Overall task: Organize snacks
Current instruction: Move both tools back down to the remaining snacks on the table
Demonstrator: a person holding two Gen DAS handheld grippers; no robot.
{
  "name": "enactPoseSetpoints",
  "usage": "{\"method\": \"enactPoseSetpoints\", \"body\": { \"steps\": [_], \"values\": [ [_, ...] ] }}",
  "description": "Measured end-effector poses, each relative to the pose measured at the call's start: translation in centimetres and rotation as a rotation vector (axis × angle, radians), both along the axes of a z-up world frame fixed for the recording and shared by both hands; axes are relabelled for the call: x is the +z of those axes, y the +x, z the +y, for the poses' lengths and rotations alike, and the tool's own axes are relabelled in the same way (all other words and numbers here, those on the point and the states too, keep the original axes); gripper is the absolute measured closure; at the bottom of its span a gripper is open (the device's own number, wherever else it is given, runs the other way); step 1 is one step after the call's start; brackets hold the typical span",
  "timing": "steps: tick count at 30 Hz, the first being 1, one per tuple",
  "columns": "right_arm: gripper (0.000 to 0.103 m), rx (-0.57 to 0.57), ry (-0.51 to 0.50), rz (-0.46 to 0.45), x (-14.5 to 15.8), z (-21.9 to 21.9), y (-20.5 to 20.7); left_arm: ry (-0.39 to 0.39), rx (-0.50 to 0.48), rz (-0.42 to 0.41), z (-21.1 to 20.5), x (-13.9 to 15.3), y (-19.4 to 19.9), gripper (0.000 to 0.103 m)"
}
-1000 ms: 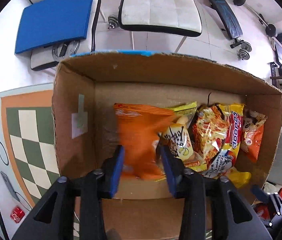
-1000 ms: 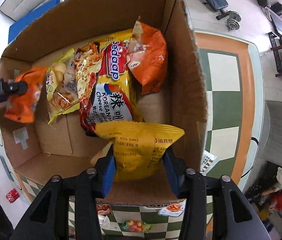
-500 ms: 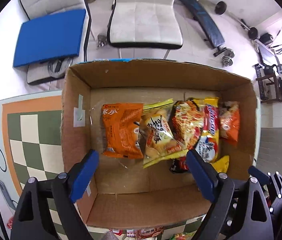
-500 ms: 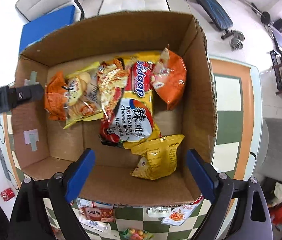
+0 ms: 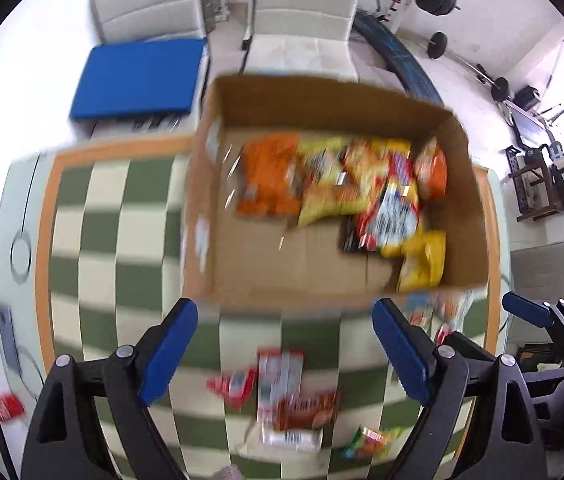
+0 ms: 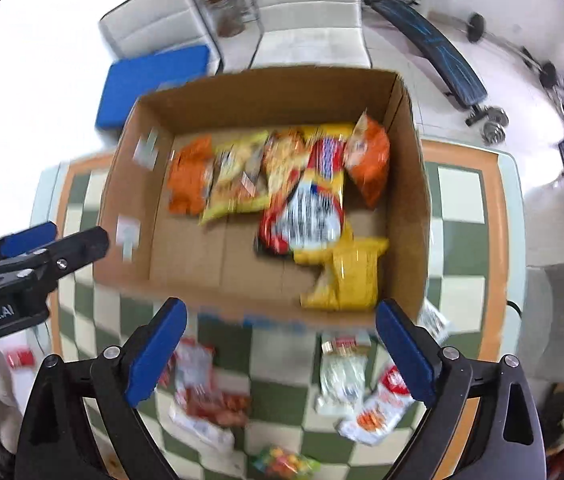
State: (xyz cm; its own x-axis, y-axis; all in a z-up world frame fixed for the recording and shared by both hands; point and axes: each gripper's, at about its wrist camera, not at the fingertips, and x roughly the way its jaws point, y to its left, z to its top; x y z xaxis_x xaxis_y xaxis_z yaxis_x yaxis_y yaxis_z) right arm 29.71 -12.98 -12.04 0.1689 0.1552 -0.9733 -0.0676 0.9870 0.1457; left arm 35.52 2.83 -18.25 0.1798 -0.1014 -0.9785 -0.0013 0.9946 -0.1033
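A cardboard box [image 5: 282, 276] [image 6: 218, 260] stands on the checkered table and holds several snack bags. An orange bag [image 5: 268, 184] [image 6: 190, 180] lies at its left and a yellow bag [image 5: 422, 260] [image 6: 346, 276] in its near right corner. Between them are a red-and-yellow noodle pack [image 5: 394, 208] [image 6: 314, 208] and other bags. My left gripper [image 5: 284, 320] hangs open and empty above the table, in front of the box. My right gripper [image 6: 280, 316] is open and empty too, over the box's near wall. Both views are blurred.
Loose snack packs [image 5: 282, 392] [image 6: 202, 384] and a colourful candy bag [image 6: 282, 460] lie on the table [image 5: 114, 240] before the box. White chairs [image 5: 302, 40], a blue cushion [image 5: 138, 76] and a weight bench [image 6: 434, 52] stand beyond.
Both grippers let go of their bags, the orange one at left and the yellow one at right. They opened wide, rose out of the box and drew back toward the near side.
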Motion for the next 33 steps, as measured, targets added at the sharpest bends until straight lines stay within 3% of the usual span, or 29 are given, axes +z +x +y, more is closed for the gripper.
{"method": "enactPoseSetpoints", "body": {
  "steps": [5, 10, 13, 18, 27, 30, 33],
  "values": [
    [0.005, 0.182, -0.042, 0.116, -3.4, 3.4, -8.0, 0.044, 0.092, 0.117, 2.5, -4.3, -8.6, 0.013],
    [0.006, 0.378, -0.121, 0.248, -9.3, 6.8, -16.4, -0.039, 0.185, 0.348, 3.4, -11.8, -16.0, 0.013],
    [0.006, 0.478, -0.166, 0.315, -13.7, 8.1, -20.3, -0.097, 0.263, 0.434, 3.4, -14.9, -18.6, 0.013],
    [0.006, 0.583, -0.247, 0.347, -18.4, 9.1, -23.6, -0.181, 0.373, 0.487, 3.1, -17.5, -19.8, 0.013],
    [0.008, 0.511, -0.253, 0.359, -20.5, 7.3, -24.8, -0.316, 0.565, 0.532, 3.0, -20.7, -19.0, 0.015],
    [0.008, 0.480, -0.241, 0.361, -20.6, 6.3, -24.9, -0.286, 0.573, 0.558, 2.3, -22.2, -18.8, 0.015],
    [0.010, 0.444, -0.230, 0.373, -20.7, 5.2, -25.0, -0.208, 0.524, 0.556, 1.7, -22.7, -19.0, 0.019]
  ]
}}
